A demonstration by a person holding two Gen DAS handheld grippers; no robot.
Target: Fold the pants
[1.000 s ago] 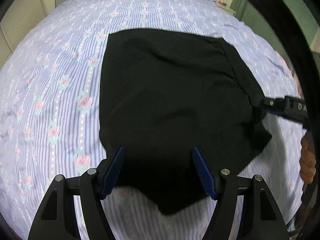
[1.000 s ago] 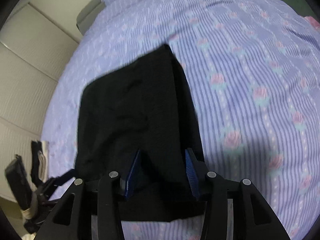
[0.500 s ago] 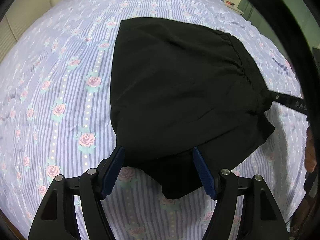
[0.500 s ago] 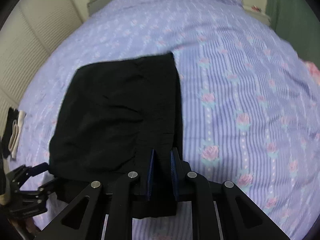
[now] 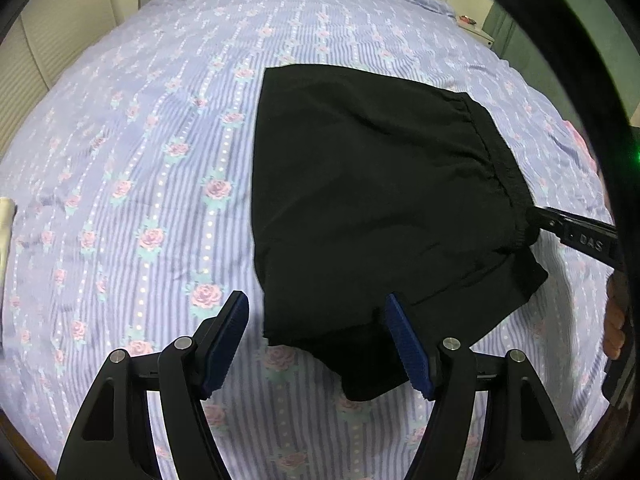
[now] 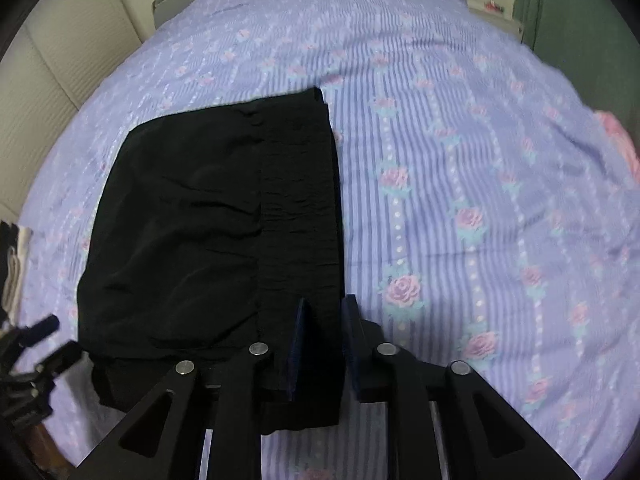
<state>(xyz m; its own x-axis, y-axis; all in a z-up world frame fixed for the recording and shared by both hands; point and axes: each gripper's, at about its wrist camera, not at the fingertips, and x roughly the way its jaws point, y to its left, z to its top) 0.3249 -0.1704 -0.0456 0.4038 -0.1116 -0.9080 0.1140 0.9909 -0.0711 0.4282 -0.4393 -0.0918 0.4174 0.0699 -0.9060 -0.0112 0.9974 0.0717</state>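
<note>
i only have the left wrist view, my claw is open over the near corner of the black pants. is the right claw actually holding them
Observer: Yes. In the right wrist view the right claw is shut on the waistband of the pants, with fabric pinched between the pads.
Operator: is any fabric past the pads, or just the tip
Observer: More than the tip. Black cloth runs back between the fingers, and a flap hangs below them.
Operator: anything on the bed right of that claw
Observer: Only the floral bedsheet, with something pink at its far right edge.
</note>
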